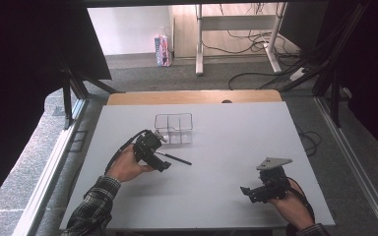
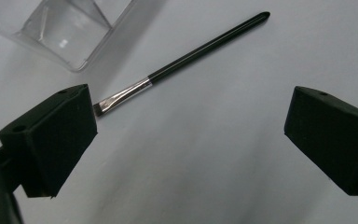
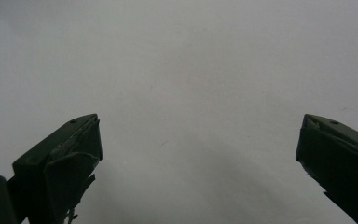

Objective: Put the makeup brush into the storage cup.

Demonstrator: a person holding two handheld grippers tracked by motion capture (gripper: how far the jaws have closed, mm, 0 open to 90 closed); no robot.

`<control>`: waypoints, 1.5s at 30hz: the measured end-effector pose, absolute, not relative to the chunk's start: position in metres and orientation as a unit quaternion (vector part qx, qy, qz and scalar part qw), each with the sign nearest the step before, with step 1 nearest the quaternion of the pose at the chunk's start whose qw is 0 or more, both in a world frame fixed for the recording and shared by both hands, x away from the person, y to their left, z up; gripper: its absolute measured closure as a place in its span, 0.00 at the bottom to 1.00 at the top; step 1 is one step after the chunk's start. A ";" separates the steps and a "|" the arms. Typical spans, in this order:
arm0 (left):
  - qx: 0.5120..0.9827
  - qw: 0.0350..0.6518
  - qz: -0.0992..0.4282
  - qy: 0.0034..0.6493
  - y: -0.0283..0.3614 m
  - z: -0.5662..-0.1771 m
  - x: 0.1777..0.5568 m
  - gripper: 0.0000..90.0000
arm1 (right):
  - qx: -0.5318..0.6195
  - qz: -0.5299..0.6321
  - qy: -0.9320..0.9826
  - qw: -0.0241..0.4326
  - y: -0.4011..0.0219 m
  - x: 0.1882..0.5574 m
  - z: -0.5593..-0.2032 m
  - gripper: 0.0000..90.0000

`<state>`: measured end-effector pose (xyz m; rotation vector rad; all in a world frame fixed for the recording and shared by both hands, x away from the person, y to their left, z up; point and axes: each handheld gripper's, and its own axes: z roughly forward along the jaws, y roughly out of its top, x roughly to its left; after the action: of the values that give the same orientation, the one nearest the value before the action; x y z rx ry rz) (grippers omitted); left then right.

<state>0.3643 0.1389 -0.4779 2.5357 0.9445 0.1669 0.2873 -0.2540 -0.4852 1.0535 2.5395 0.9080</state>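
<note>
Left gripper (image 1: 163, 164) is positioned left of centre on the white counter (image 1: 226, 147), held in the person's left hand (image 1: 125, 167). In the left gripper view its jaws stand wide apart and hold nothing. A thin black brush (image 2: 182, 60) with a silver ferrule lies flat on the counter. Its bristle end sits just beside the tip of the jaw seen at the left in that view; contact cannot be confirmed. The handle runs away from the gripper, pointing toward the counter's middle in the high view, where the brush (image 1: 174, 158) lies immediately right of the gripper.

A clear plastic organiser (image 1: 173, 128) with compartments stands just beyond the left gripper, near the brush but apart from it. Its corner (image 2: 65, 32) appears in the left gripper view.

Right gripper (image 1: 248, 191) rests low near the counter's near right corner, well apart from the brush. Its jaws are spread wide over bare counter surface, holding nothing.
</note>
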 end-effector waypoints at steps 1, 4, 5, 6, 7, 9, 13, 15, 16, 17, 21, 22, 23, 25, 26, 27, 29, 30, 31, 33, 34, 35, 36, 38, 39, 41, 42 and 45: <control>0.914 0.213 0.061 0.339 0.137 -0.479 0.365 0.04 | 0.361 0.310 0.871 0.123 -0.254 0.287 -0.485 0.00; 0.923 0.199 0.061 0.323 0.133 -0.478 0.370 0.04 | 0.360 0.309 0.872 0.122 -0.253 0.287 -0.485 0.00; 0.923 0.199 0.061 0.323 0.133 -0.478 0.370 0.05 | 0.360 0.309 0.872 0.122 -0.253 0.287 -0.485 0.00; 0.926 0.196 0.061 0.316 0.129 -0.479 0.373 0.05 | 0.360 0.308 0.872 0.122 -0.253 0.287 -0.485 0.00; 0.927 0.195 0.060 0.315 0.127 -0.479 0.374 0.06 | 0.359 0.308 0.873 0.123 -0.254 0.287 -0.486 0.00; 0.929 0.191 0.060 0.310 0.124 -0.479 0.377 0.07 | 0.359 0.308 0.872 0.122 -0.253 0.287 -0.486 0.00; 0.933 0.186 0.058 0.302 0.117 -0.479 0.383 0.08 | 0.359 0.307 0.873 0.121 -0.253 0.287 -0.486 0.00; 0.934 0.186 0.058 0.299 0.114 -0.479 0.386 0.09 | 0.358 0.306 0.874 0.121 -0.253 0.287 -0.486 0.00; 0.934 0.186 0.058 0.299 0.114 -0.479 0.386 0.10 | 0.358 0.306 0.874 0.121 -0.253 0.287 -0.486 0.00; 0.934 0.187 0.059 0.299 0.111 -0.479 0.388 0.10 | 0.358 0.306 0.874 0.121 -0.253 0.287 -0.486 0.00; 0.936 0.185 0.060 0.292 0.107 -0.478 0.393 0.12 | 0.358 0.305 0.874 0.120 -0.253 0.287 -0.486 0.00; 0.936 0.185 0.060 0.292 0.107 -0.478 0.393 0.13 | 0.358 0.305 0.874 0.120 -0.253 0.287 -0.486 0.00; 0.937 0.184 0.060 0.291 0.105 -0.478 0.395 0.13 | 0.357 0.305 0.875 0.120 -0.253 0.287 -0.486 0.00; 0.938 0.181 0.058 0.289 0.104 -0.479 0.397 0.15 | 0.356 0.304 0.876 0.119 -0.253 0.287 -0.486 0.01; 0.938 0.181 0.058 0.289 0.104 -0.479 0.397 0.15 | 0.356 0.304 0.876 0.119 -0.253 0.287 -0.487 0.01; 0.940 0.177 0.057 0.285 0.103 -0.481 0.399 0.16 | 0.355 0.304 0.876 0.118 -0.253 0.287 -0.487 0.01; 0.941 0.175 0.055 0.284 0.103 -0.485 0.400 0.17 | 0.355 0.302 0.877 0.118 -0.252 0.287 -0.487 0.01; 0.942 0.172 0.054 0.284 0.103 -0.487 0.400 0.18 | 0.354 0.302 0.877 0.117 -0.252 0.287 -0.487 0.01; 0.943 0.170 0.053 0.283 0.103 -0.489 0.401 0.18 | 0.353 0.302 0.878 0.117 -0.252 0.287 -0.487 0.01; 0.943 0.168 0.050 0.282 0.103 -0.493 0.402 0.19 | 0.352 0.301 0.878 0.117 -0.252 0.287 -0.487 0.01; 0.943 0.168 0.049 0.282 0.103 -0.495 0.402 0.19 | 0.352 0.300 0.879 0.116 -0.252 0.287 -0.487 0.01; 0.944 0.167 0.047 0.281 0.103 -0.497 0.403 0.19 | 0.350 0.300 0.880 0.116 -0.252 0.287 -0.488 0.01; 0.944 0.167 0.046 0.280 0.103 -0.498 0.403 0.20 | 0.349 0.300 0.880 0.116 -0.252 0.287 -0.488 0.01; 0.944 0.167 0.045 0.280 0.102 -0.500 0.403 0.20 | 0.348 0.299 0.881 0.116 -0.252 0.287 -0.488 0.01; 0.945 0.165 0.042 0.280 0.102 -0.503 0.404 0.21 | 0.348 0.299 0.881 0.117 -0.252 0.287 -0.488 0.01; 0.945 0.164 0.038 0.279 0.101 -0.506 0.404 0.21 | 0.347 0.299 0.881 0.116 -0.252 0.287 -0.488 0.01; 0.946 0.162 0.037 0.278 0.101 -0.507 0.404 0.22 | 0.350 0.299 0.880 0.114 -0.251 0.287 -0.488 0.01; 0.947 0.161 0.033 0.276 0.100 -0.511 0.405 0.23 | 0.349 0.299 0.881 0.114 -0.251 0.287 -0.488 0.02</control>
<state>0.4048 0.0999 -0.5107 2.7044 0.7890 0.0949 0.2867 -0.2512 -0.4883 1.0231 2.5835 0.8760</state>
